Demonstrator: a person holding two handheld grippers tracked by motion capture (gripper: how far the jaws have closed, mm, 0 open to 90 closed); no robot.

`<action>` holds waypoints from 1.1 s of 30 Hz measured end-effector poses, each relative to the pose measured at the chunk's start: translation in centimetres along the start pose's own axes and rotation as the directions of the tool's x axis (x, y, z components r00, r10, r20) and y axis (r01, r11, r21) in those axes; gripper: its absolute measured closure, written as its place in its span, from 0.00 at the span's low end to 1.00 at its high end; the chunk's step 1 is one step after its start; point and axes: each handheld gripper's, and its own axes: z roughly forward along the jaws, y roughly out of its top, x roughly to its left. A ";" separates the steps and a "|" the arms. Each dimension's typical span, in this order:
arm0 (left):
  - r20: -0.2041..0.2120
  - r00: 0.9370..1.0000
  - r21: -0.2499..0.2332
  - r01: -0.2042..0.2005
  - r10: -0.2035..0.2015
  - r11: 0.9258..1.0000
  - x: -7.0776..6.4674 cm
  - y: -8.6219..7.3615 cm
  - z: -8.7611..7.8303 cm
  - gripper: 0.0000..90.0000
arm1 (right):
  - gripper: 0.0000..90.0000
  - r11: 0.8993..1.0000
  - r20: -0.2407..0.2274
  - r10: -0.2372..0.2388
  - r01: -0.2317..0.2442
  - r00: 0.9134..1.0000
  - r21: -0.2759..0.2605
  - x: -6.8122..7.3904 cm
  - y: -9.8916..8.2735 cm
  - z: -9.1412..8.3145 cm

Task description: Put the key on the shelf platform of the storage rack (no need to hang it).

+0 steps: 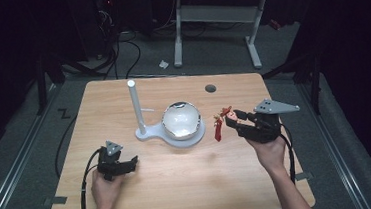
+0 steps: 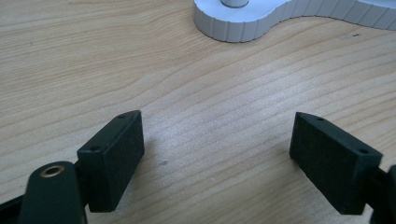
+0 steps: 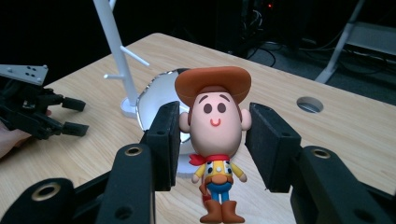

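Wooden tabletop [image 1: 179, 180] with my right gripper [image 3: 212, 140] clamped on the head of the brown-hatted cowboy figurine [image 3: 214, 116], lifted beside the white stand's silver bowl [image 1: 180, 120]; pickup done, placing left, while my left gripper [image 2: 217, 149] rests open, empty

In the middle of the high view, the white stand [image 1: 170, 132] with its upright post [image 1: 136, 106] and the bowl [image 1: 181, 120] are blocking you. Bare table [image 1: 195, 184] is lying open along the lower frame, between your left gripper [image 1: 128, 165] and right gripper [image 1: 230, 117].
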 end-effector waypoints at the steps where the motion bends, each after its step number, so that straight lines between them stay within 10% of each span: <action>1: 0.000 1.000 0.000 0.000 0.000 1.000 0.0 0.0 0.0 0.20 | 0.62 1.000 -0.001 -0.005 0.005 1.000 0.003 0.1 0.2 0.1; 33: 0.000 1.000 0.000 -0.001 0.001 1.000 0.0 0.0 0.0 0.20 | 0.62 0.999 -0.133 -0.050 0.053 0.990 0.015 3.2 4.9 6.6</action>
